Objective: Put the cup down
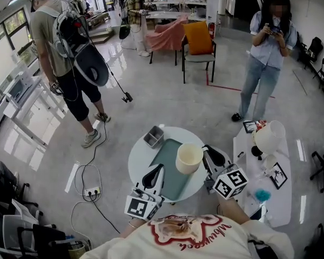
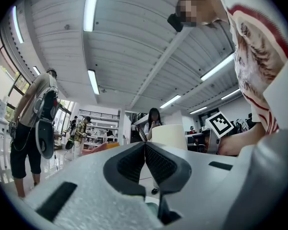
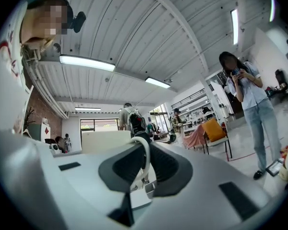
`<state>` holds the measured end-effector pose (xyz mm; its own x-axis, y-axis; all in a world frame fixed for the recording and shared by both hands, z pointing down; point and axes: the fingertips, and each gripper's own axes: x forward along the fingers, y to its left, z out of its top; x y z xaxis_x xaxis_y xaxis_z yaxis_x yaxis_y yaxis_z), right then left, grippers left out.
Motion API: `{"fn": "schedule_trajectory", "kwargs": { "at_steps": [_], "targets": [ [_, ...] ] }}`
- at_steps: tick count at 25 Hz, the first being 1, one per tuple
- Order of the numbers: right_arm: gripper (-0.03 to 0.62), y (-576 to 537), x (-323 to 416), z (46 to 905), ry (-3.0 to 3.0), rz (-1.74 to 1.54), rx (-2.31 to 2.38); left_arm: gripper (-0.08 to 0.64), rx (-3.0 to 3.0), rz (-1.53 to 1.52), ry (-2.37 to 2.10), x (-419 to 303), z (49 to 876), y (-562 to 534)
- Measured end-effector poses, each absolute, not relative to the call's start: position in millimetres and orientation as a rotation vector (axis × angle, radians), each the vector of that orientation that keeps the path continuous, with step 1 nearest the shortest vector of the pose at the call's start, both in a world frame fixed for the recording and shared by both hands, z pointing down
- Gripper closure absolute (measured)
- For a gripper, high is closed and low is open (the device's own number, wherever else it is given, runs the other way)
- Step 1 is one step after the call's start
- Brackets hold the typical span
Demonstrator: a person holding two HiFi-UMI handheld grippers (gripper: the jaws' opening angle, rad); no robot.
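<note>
Head view q: where's the cup right now? (A)

Looks lifted off the round table, over the right edge of the greenish tray, so not set down. The right gripper has it by the handle. Right gripper view shows the white loop pinched between narrow jaws, cup body off to the left. (B)

And the left gripper? (A)

Jaws pressed together, nothing in them, at the table's near-left edge beside the tray. Only other thing on there is a small gray box at the far-left edge, apart from the cup. (B)
</note>
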<state>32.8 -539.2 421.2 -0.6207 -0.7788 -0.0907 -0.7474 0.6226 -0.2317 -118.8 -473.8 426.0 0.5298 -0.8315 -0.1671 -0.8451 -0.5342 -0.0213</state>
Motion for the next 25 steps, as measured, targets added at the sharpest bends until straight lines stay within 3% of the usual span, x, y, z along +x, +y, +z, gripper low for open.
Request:
{"fn": "schedule_trajectory", "kwargs": {
  "at_steps": [25],
  "targets": [
    [0.531, -471.6, 57.0, 417.7, 2.477, -0.199, -1.394, 0.545, -2.811, 0.255, 1.161, -89.5, 446.4, -452.6]
  ]
}}
